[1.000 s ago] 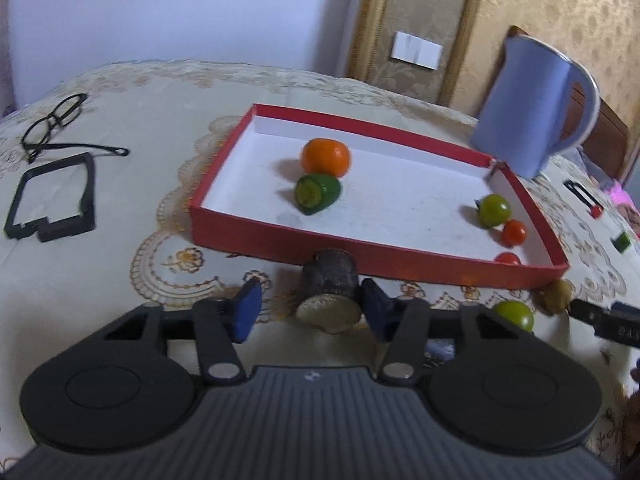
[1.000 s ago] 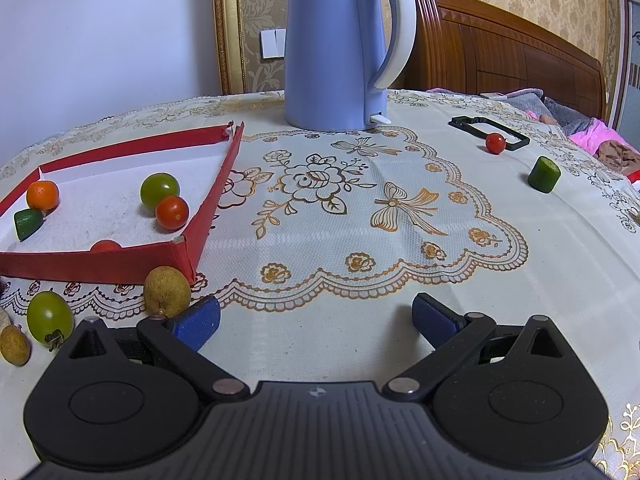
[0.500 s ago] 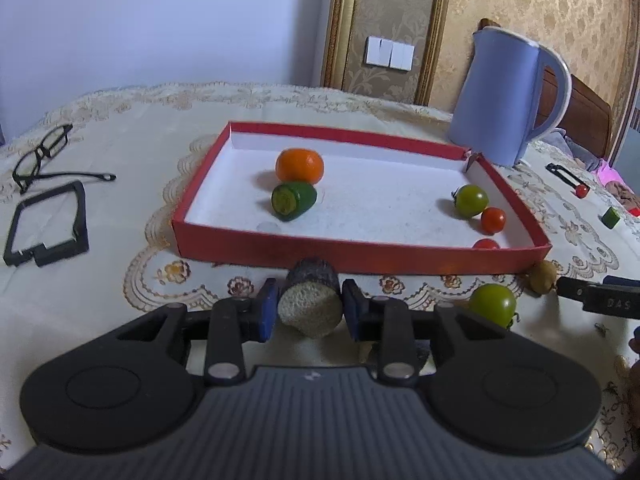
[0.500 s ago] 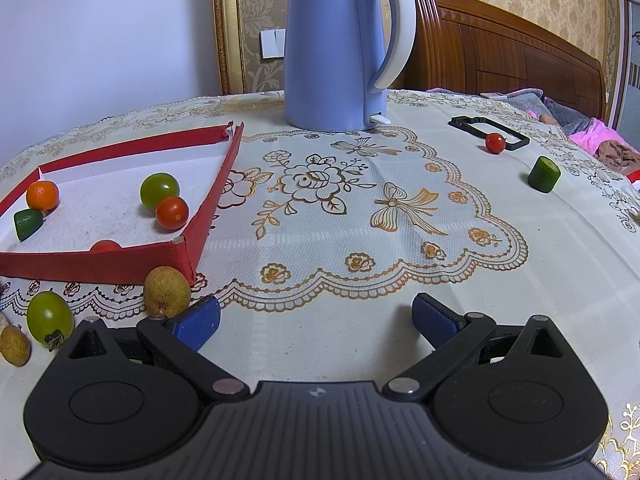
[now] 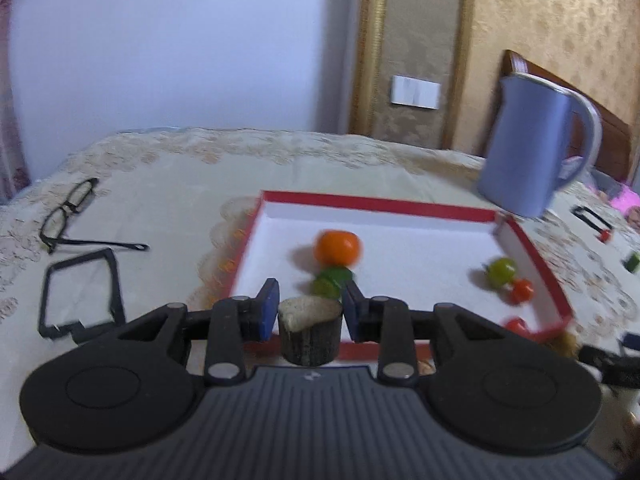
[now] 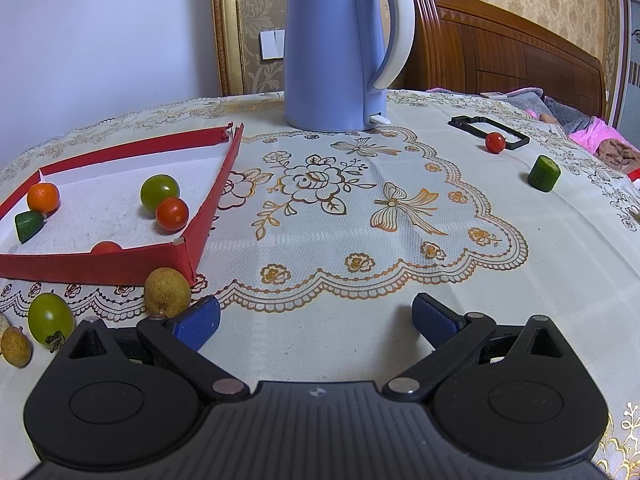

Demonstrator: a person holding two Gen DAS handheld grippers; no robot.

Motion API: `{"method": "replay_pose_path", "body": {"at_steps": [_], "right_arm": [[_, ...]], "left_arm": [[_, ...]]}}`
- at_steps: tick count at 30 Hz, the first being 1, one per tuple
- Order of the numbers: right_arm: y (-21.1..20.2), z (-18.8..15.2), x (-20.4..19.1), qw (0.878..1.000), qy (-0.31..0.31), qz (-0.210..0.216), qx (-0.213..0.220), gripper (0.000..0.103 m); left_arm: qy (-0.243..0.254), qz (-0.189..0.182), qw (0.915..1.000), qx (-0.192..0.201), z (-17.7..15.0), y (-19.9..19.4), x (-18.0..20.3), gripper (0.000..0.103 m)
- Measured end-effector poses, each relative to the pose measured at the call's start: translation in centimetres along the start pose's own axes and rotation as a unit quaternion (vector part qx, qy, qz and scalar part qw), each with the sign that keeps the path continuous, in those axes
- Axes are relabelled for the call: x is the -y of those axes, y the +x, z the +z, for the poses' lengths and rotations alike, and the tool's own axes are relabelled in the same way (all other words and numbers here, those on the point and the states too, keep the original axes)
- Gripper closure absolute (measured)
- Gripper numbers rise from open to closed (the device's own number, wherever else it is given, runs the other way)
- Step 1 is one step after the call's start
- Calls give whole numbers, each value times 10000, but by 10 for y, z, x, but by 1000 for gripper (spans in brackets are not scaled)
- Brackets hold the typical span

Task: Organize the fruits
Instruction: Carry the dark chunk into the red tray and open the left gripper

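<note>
- On the round table's embroidered cream tablecloth (image 6: pixel 360 216): a shallow red tray (image 5: pixel 532 248) with a white floor, seen in both wrist views.
- Left gripper (image 5: pixel 311 312): blue pads clamped on a dark cylindrical chunk (image 5: pixel 311 336) with a pale cut top, held upright and clear of the cloth, in front of the tray's near wall. The picture is motion-blurred.
- Inside the tray, far-left part: one orange mandarin (image 5: pixel 337 247) with a green cucumber piece (image 5: pixel 333 282) touching or just beside it.
- Inside the tray, right side: one green tomato (image 6: pixel 159 192) touching a red cherry tomato (image 6: pixel 172 213); a second red tomato (image 6: pixel 105 247) against the near wall, half hidden by it.
- Right gripper (image 6: pixel 316 318): jaws spread wide over bare cloth, nothing between them.
- Outside the tray's near corner: a brown longan-like fruit (image 6: pixel 167 292) just beside the right gripper's left pad; a green grape tomato (image 6: pixel 51 318) and a smaller brown fruit (image 6: pixel 16 347) farther left.
- Far right of the cloth: a red cherry tomato (image 6: pixel 495 142) against a black frame (image 6: pixel 489 130); a second cucumber piece (image 6: pixel 543 173) standing apart.
- Rear centre: blue electric kettle (image 6: pixel 334 48), upright, white handle.
- Left of the tray: black spectacles (image 5: pixel 68 212) and another black frame (image 5: pixel 80 292), lying flat.
</note>
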State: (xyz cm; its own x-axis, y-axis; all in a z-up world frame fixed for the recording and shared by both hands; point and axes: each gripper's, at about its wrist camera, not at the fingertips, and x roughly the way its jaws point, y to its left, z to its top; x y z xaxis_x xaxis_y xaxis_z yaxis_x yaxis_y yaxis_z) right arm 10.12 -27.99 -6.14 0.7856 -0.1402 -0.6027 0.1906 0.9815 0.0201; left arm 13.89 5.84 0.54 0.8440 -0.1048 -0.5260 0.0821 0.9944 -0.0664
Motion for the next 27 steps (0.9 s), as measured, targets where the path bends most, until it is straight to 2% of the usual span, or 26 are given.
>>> {"method": "replay_pose_path", "body": {"at_steps": [5, 11, 16, 27], "right_arm": [[0, 0, 0, 10000, -3, -2, -1, 0], [0, 0, 0, 10000, -4, -3, -1, 0], [0, 0, 0, 10000, -6, -6, -2, 0], [0, 0, 0, 10000, -7, -6, -2, 0]], "left_arm": [[-200, 243, 9995, -43, 12, 22, -15, 72], [-202, 460, 9985, -223, 13, 48, -22, 72], [-84, 612, 9980, -158, 10, 58, -19, 73], [-56, 650, 9978, -104, 12, 69, -17, 72]]}}
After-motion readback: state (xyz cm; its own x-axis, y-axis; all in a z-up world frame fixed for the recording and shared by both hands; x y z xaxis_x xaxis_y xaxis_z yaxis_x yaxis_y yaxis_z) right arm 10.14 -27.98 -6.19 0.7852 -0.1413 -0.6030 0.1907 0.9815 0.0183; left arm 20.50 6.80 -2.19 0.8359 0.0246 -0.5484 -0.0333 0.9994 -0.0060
